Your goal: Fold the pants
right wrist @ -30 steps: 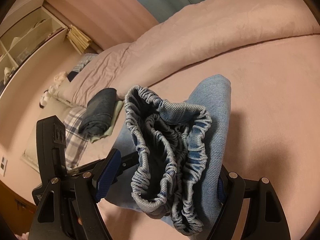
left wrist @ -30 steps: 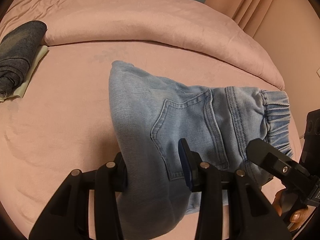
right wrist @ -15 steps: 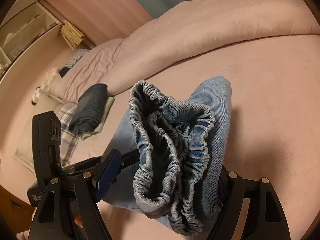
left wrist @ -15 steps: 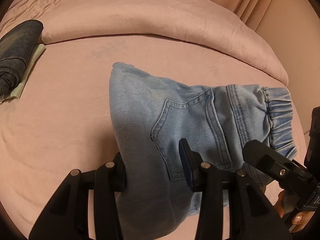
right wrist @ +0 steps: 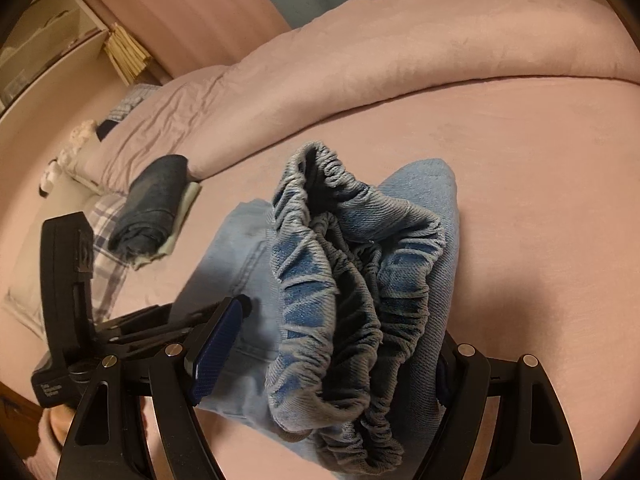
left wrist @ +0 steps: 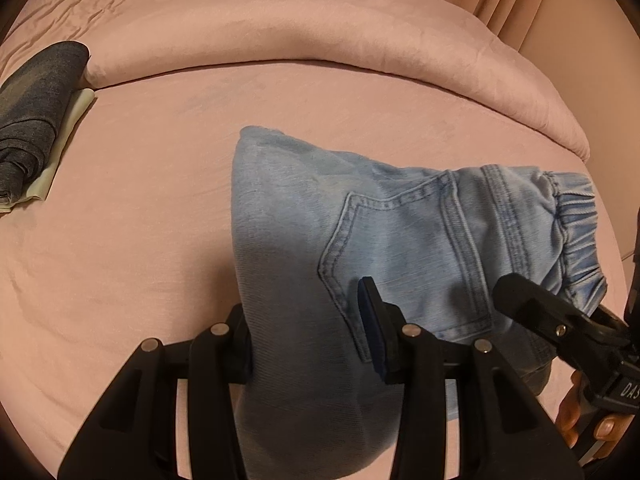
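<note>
Light blue jeans (left wrist: 360, 232), folded into a thick bundle, are held just above the pink bed (left wrist: 140, 220). My left gripper (left wrist: 308, 344) is shut on the folded end of the bundle. My right gripper (right wrist: 324, 364) is shut on the elastic waistband end (right wrist: 352, 288), which bunches up between its fingers. The back pocket (left wrist: 404, 264) faces the left wrist camera. The right gripper's finger (left wrist: 536, 312) shows at the right of the left wrist view; the left gripper's body (right wrist: 68, 300) shows at the left of the right wrist view.
A dark blue folded garment (left wrist: 36, 112) lies on a pale cloth at the bed's left; it also shows in the right wrist view (right wrist: 152, 208). A rolled pink duvet (left wrist: 320, 28) runs along the far side. Plaid pillow (right wrist: 104, 236) and shelves (right wrist: 48, 40) stand beyond.
Both grippers have carried the jeans bundle slightly forward and lower over the bed. Their grip has not changed.
</note>
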`<control>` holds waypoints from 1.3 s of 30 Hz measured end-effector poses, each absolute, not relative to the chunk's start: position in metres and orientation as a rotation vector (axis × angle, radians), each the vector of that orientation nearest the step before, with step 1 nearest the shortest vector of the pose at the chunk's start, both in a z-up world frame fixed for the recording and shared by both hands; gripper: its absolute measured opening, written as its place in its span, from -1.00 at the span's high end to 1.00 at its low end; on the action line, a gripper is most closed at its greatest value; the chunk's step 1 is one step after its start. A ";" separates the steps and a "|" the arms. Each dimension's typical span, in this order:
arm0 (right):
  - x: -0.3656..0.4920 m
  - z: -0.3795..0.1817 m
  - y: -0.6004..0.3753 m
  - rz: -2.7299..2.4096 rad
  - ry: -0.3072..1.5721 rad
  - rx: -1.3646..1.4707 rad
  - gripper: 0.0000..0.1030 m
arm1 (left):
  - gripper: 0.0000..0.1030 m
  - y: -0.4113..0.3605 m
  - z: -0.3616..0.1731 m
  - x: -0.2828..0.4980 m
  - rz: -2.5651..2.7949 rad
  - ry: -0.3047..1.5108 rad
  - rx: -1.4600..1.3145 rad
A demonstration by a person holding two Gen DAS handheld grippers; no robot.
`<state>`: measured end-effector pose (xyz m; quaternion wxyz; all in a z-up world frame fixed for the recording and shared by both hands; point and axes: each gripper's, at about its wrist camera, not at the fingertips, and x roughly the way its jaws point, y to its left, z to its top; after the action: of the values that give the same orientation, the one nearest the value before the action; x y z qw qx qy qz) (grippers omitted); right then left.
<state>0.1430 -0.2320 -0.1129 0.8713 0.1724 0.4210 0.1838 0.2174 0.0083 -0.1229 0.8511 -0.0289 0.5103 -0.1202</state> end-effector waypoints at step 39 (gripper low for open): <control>0.147 -0.096 -0.221 0.100 0.767 -0.029 -0.59 | -0.41 0.001 -0.127 0.173 -0.204 0.975 0.154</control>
<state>0.1472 -0.2214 -0.0964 0.9261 -0.0142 0.3739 0.0485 0.1731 0.0012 -0.1272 0.8758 0.0738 0.4670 -0.0975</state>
